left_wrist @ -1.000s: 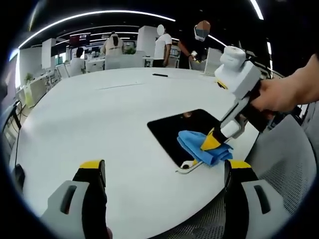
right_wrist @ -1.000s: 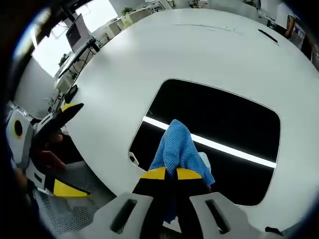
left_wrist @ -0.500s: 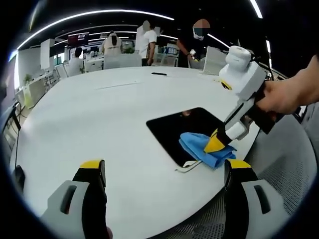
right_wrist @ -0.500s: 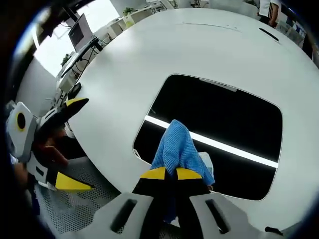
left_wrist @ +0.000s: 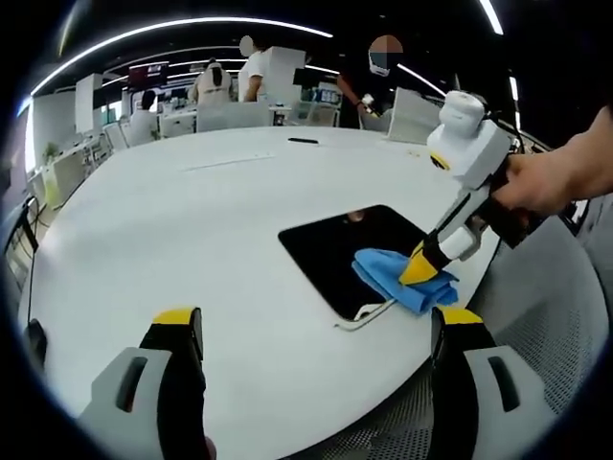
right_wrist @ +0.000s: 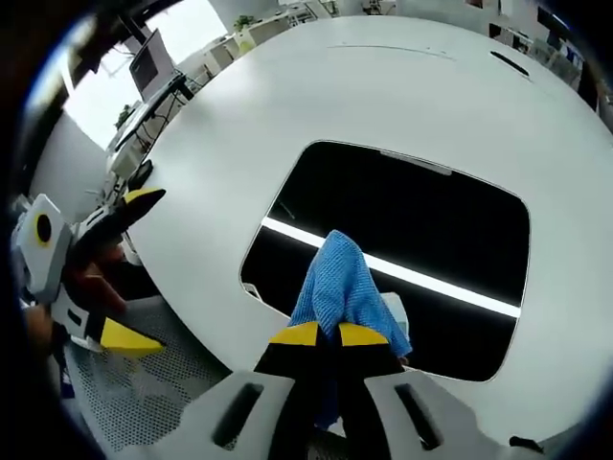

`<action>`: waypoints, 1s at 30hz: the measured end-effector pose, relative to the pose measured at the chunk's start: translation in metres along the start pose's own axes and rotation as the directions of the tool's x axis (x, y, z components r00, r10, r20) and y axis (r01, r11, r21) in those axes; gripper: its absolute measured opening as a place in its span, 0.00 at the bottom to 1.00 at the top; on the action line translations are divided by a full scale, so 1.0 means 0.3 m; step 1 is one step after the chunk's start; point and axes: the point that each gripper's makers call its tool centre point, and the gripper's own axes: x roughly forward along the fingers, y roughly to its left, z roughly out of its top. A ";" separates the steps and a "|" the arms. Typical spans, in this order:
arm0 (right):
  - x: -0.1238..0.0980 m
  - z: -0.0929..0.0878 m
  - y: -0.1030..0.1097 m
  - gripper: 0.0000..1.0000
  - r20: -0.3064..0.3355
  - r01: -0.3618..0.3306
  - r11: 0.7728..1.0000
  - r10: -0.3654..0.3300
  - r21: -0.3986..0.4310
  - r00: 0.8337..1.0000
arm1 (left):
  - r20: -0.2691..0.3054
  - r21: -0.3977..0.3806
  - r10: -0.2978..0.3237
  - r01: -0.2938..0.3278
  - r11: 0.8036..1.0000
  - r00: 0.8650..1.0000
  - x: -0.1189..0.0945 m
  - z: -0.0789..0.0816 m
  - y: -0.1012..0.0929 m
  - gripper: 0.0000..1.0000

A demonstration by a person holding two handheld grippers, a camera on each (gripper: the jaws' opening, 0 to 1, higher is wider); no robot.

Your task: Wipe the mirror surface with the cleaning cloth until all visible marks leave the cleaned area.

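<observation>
While the right gripper (right_wrist: 321, 334) pinches the cleaning cloth (right_wrist: 342, 287) between its yellow tips, the blue, finely woven fabric bunches upward and rests on the mirror (right_wrist: 421, 240) — a dark, glossy, round-cornered panel lying flat on the white table (right_wrist: 383, 86). The left gripper (left_wrist: 311, 321) hovers near the table's edge, jaws wide apart.

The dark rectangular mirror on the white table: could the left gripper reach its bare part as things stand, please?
Probably yes. The left gripper is open and holds nothing, and bare white table lies between it and the dark rectangular mirror. The right gripper and blue cleaning cloth occupy only its near corner.
</observation>
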 end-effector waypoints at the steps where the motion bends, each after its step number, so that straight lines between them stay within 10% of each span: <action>1: -0.003 -0.001 -0.008 0.00 -0.001 0.002 1.000 -0.002 0.005 1.000 | -0.001 0.001 0.000 0.000 1.000 1.000 0.000 0.000 0.000 0.99; 30: -0.028 -0.024 -0.080 0.00 0.004 0.021 1.000 -0.021 0.018 1.000 | 0.011 0.000 0.012 -0.012 1.000 1.000 0.000 0.005 0.010 0.99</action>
